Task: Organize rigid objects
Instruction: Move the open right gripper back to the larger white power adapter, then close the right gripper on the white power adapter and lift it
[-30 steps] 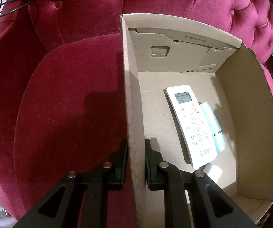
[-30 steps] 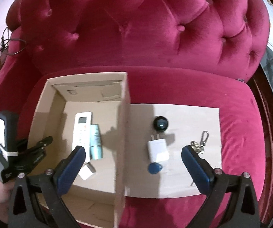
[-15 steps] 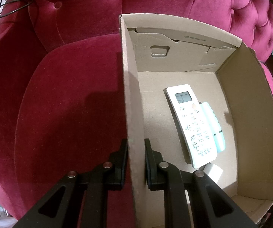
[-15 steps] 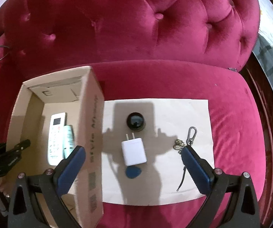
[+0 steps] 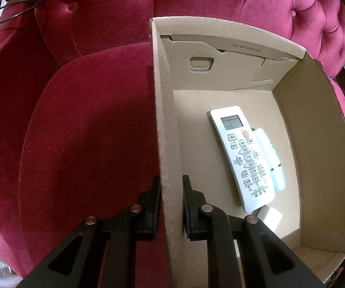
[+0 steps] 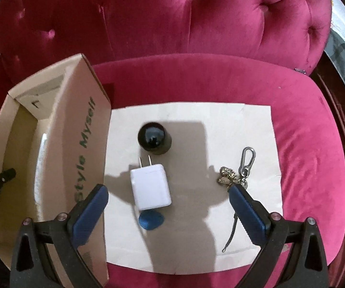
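Right now, left gripper [image 5: 171,204]: I have it clamped together on the near side wall of the cardboard box [image 5: 166,144], one finger outside, one inside. I judge that grip is there to steady the box on the soft sofa seat [image 5: 88,132] while things go in.
Box contents: a white remote [image 5: 243,158] lies flat on the floor, a pale green tube [image 5: 272,158] just beside it and touching, and a small white block [image 5: 269,217] near the remote's lower end.
Right gripper [image 6: 167,206]: jaws stand wide apart, nothing between the pads; it hangs above the white charger [image 6: 150,187], pointing steeply down. I judge the charger is my next pick.
Waiting items: the charger, a blue pick [image 6: 151,220] touching its lower edge, a black round object [image 6: 154,138] just above its prongs, and a keychain [image 6: 240,170] near the right finger all lie on a paper sheet [image 6: 256,124] beside the box.
Risk: the pick sits close enough that I could catch it by mistake.
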Available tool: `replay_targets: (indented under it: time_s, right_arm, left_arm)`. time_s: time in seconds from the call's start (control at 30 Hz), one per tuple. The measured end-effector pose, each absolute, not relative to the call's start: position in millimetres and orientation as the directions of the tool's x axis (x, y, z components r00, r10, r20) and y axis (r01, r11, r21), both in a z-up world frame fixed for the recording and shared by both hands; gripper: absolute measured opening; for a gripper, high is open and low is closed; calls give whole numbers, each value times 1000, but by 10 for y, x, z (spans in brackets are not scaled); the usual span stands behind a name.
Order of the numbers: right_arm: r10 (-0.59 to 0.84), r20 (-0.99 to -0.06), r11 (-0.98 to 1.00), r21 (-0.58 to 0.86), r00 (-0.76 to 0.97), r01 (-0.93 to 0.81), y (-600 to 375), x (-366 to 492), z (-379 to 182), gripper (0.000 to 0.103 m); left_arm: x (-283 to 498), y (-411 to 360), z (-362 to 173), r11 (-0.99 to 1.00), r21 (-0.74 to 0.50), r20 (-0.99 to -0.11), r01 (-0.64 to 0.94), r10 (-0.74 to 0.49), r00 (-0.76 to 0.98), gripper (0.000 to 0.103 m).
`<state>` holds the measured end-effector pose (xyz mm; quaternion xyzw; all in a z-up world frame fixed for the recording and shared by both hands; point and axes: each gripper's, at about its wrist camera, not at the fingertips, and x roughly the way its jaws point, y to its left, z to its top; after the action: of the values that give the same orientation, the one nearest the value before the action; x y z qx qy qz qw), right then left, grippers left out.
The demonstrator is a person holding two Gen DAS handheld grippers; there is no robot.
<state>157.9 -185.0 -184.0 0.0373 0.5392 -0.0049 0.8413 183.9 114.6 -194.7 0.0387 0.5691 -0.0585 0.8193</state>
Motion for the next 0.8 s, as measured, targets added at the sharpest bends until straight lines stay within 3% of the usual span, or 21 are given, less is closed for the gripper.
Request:
replay_targets:
  time_s: [0.4, 0.8]
  right_arm:
    - [28, -926, 999, 42, 378, 31, -1839, 1661, -2221, 100]
    - [76, -930, 996, 85, 360, 8, -1779, 1756, -2373, 67]
  left_arm:
    - [1832, 1120, -1955, 990, 2, -936, 140, -47, 348, 17]
    - [1848, 1099, -1970, 990, 9, -939, 144, -41, 342, 17]
